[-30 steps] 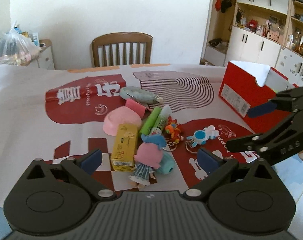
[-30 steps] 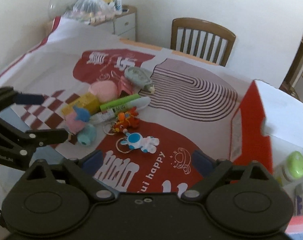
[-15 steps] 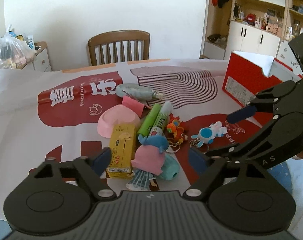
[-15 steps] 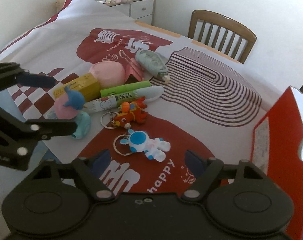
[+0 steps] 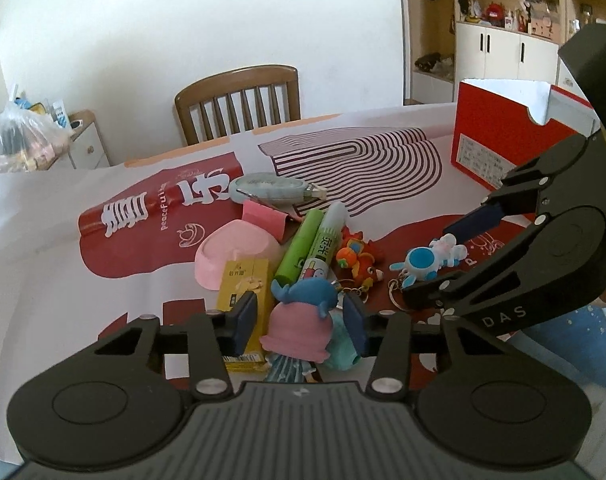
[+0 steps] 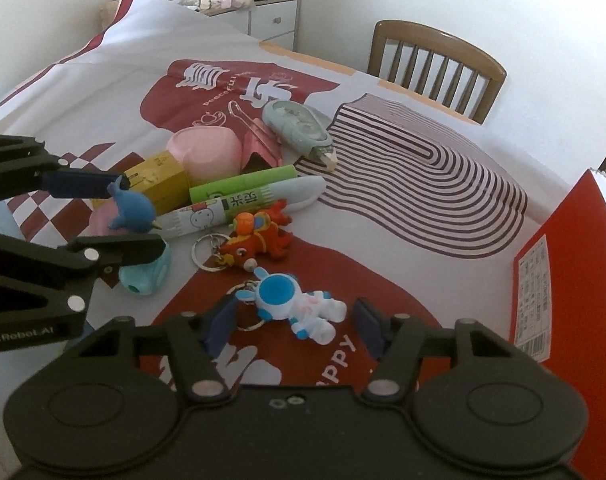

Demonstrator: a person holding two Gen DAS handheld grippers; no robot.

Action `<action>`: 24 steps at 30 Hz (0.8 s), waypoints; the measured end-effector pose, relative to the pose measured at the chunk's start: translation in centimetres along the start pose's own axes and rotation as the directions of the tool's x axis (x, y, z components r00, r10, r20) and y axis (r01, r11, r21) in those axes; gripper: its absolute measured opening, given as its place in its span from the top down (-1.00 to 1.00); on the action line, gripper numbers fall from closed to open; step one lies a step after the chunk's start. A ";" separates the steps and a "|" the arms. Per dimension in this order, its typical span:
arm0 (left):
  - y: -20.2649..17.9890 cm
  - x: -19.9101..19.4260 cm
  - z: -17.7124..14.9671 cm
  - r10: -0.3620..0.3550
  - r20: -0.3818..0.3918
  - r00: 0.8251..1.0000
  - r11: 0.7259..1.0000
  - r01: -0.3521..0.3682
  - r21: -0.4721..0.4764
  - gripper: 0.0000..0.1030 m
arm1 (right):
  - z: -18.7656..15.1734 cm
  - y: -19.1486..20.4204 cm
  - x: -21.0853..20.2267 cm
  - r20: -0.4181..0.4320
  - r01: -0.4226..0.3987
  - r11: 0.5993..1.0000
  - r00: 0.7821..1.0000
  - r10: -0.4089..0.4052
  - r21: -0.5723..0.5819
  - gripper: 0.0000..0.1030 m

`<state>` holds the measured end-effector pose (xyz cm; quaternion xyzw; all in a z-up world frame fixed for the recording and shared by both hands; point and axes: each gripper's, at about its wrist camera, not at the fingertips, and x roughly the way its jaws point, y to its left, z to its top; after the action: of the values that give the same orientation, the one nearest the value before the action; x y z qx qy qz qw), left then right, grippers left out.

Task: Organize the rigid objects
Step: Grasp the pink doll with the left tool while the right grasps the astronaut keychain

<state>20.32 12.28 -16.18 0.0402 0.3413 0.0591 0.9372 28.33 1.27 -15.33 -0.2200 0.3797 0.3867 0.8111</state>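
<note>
While the left tongs (image 5: 299, 322) straddle the pink doll (image 5: 299, 326) on the bench (image 5: 43, 248) — pads apart, seemingly not yet touching — the right tongs (image 6: 293, 322) sit spread around the astronaut keychain (image 6: 299, 306), near the red box (image 6: 559, 280).

Cluster of small items on the desk (image 6: 383, 216): pink-haired doll (image 5: 299, 326) with blue whale hat lying on its back beside yellow box (image 5: 245, 280) and teal sharpener (image 6: 145, 274). Green marker (image 5: 299, 246) and white glue stick (image 5: 325, 240) lie side by side, pink bowl (image 6: 205, 154) upside down, pink clip (image 5: 263, 218) and grey-green correction tape (image 6: 297, 126) behind. Orange dragon keychain (image 6: 259, 240) and blue-white astronaut keychain (image 6: 295, 306) lie flat nearer the upright red box (image 6: 559, 280).
</note>
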 end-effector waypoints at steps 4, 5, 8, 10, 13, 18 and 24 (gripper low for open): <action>-0.3 0.0 0.1 0.012 0.001 1.000 1.000 -0.012 0.024 0.34 | 0.1 0.2 0.1 0.003 0.018 1.000 1.000 -0.018 0.009 -0.04; -0.3 0.0 0.1 0.015 0.000 1.000 1.000 -0.015 0.025 0.34 | 0.2 0.3 0.2 0.003 0.025 1.000 1.000 -0.025 0.005 0.01; -0.3 -0.1 0.1 0.013 -0.001 1.000 1.000 -0.013 0.024 0.34 | 0.2 0.6 0.0 0.006 0.043 0.999 0.999 -0.043 -0.005 0.16; -0.2 -0.1 0.2 0.010 -0.003 1.000 1.000 -0.010 0.019 0.35 | 0.1 0.6 -0.2 0.004 0.046 0.999 0.999 -0.046 -0.001 0.16; 0.0 -0.3 0.2 0.007 -0.005 1.000 1.000 -0.007 0.006 0.35 | -0.2 0.7 -0.7 0.003 0.062 0.998 0.998 -0.062 0.005 0.17; 0.3 -0.9 0.2 0.003 -0.004 1.000 1.000 -0.003 -0.012 0.37 | -0.8 0.5 -2.3 0.012 0.069 0.996 0.997 -0.070 0.047 0.17; 0.2 -1.9 -0.3 0.004 -0.006 1.000 1.000 -0.004 -0.015 0.37 | -1.7 0.6 -5.2 0.037 0.080 0.993 0.996 -0.083 0.088 0.17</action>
<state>18.65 12.20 -15.14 0.0337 0.3435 0.0636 0.9364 24.99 -1.89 -12.29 -0.1919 0.3701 0.3410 0.8426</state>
